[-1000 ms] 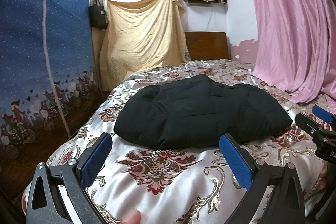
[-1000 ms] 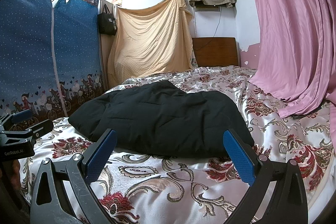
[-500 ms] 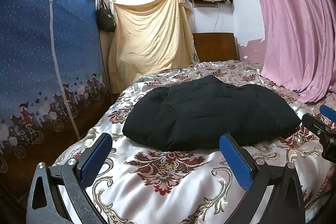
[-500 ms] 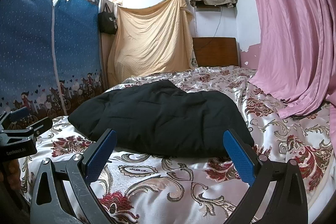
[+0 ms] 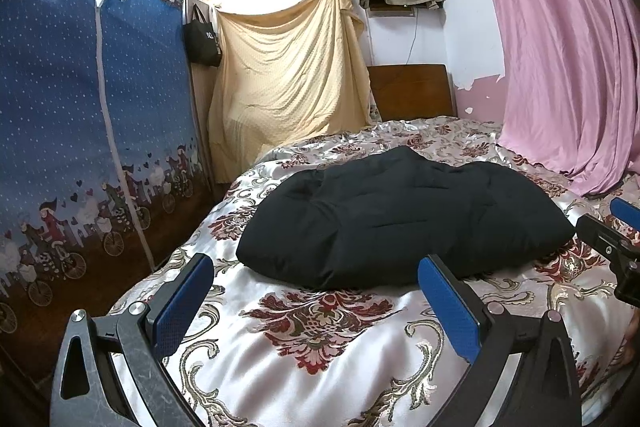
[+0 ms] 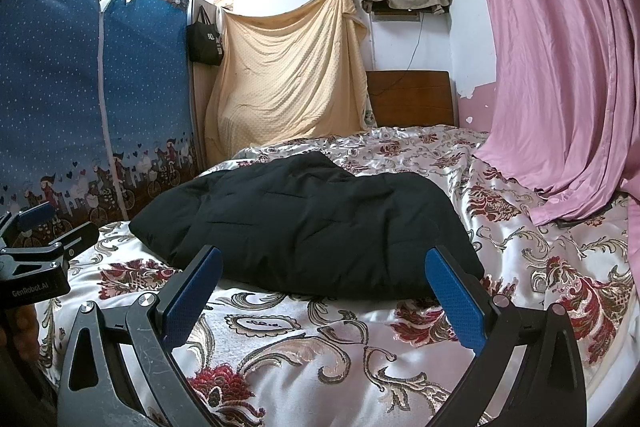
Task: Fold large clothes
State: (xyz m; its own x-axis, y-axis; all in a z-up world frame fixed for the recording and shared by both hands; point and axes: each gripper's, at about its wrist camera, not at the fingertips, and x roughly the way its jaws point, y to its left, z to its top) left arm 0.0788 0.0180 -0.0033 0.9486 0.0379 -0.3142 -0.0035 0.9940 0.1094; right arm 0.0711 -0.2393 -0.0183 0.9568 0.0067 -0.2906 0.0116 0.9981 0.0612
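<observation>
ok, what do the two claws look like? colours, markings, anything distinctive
Both match: the left claw and right claw have black, scuffed metal frames with triangular cutouts and silver pivot screws. Each finger carries a flat blue pad with a fine dotted texture. Seen from the right wrist view, the left claw's body bears white "GenRobot.AI" lettering. No cables or sleeves visible.

Legible text: "GenRobot.AI" in white on the black body of the left gripper (image 6: 42, 227), at the left edge of the right wrist view. The black bag (image 6: 205, 41), upper left, carries a white mark, unreadable.
</observation>
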